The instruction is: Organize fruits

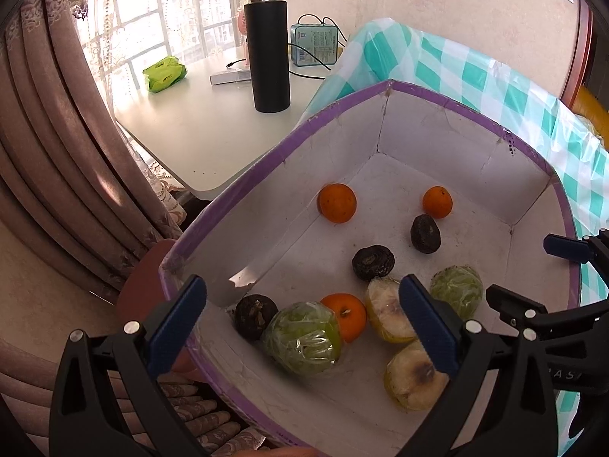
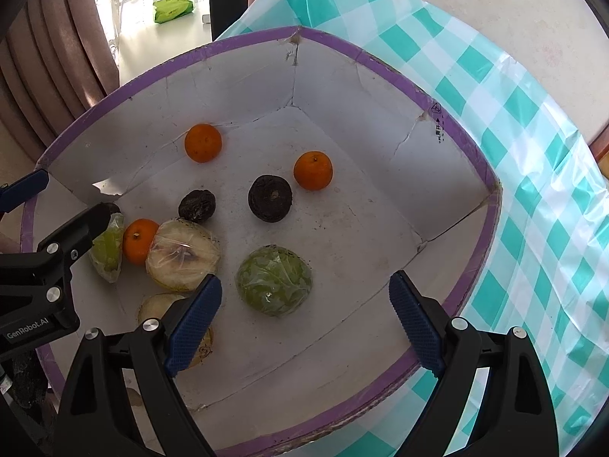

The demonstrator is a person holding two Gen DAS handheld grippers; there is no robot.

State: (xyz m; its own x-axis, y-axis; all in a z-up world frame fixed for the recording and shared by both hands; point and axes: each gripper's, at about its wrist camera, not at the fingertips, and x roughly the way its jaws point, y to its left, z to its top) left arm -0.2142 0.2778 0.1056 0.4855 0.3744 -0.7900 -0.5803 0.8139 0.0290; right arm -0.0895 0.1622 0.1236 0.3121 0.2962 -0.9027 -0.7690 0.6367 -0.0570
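A white box with a purple rim (image 1: pixel 266 156) (image 2: pixel 456 129) holds loose fruit. Three oranges (image 1: pixel 337 203) (image 2: pixel 313 170), three dark wrinkled fruits (image 1: pixel 372 261) (image 2: pixel 270 198), two wrapped green fruits (image 1: pixel 302 337) (image 2: pixel 274 280) and two wrapped pale yellow fruits (image 1: pixel 415 381) (image 2: pixel 182 254) lie on its floor. My left gripper (image 1: pixel 302 327) is open above the box's near left corner, over a wrapped green fruit. My right gripper (image 2: pixel 304 316) is open and empty, just above the other wrapped green fruit. Neither touches any fruit.
The box sits on a teal checked tablecloth (image 2: pixel 533 190). A white side table (image 1: pixel 198 125) to the left carries a black flask (image 1: pixel 269 53), a green packet (image 1: pixel 164 73) and a teal tin (image 1: pixel 314 45). Curtains (image 1: pixel 45 152) hang on the left.
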